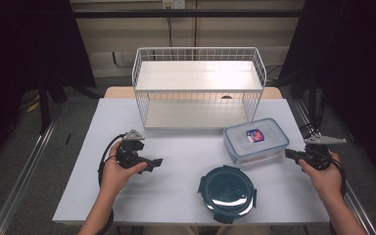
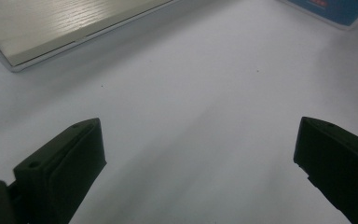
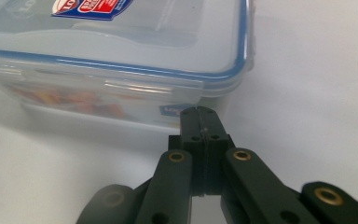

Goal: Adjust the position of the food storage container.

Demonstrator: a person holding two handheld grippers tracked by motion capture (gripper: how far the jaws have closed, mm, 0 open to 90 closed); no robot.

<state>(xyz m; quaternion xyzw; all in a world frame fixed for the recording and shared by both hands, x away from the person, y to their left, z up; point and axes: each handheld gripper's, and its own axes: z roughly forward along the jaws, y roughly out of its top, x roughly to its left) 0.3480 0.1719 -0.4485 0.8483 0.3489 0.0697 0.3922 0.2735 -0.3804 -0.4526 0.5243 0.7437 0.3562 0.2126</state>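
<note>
Jaws clenched on nothing, the right gripper (image 3: 199, 114) noses toward the clear lidded box (image 1: 256, 140) near the table's (image 1: 176, 147) right edge, probably to nudge it (the left gripper (image 2: 196, 154) gapes, idle).

- The wire rack (image 1: 198, 88) is set at the back of the surface (image 1: 176, 186).
- The rectangular container (image 1: 256, 140) is placed before the rack's right end.
- The round container (image 1: 227, 193) is placed nearer the front edge, left of the rectangular one.

Lidded box (image 3: 121, 56) cut off at top edge, label partly unreadable
</note>
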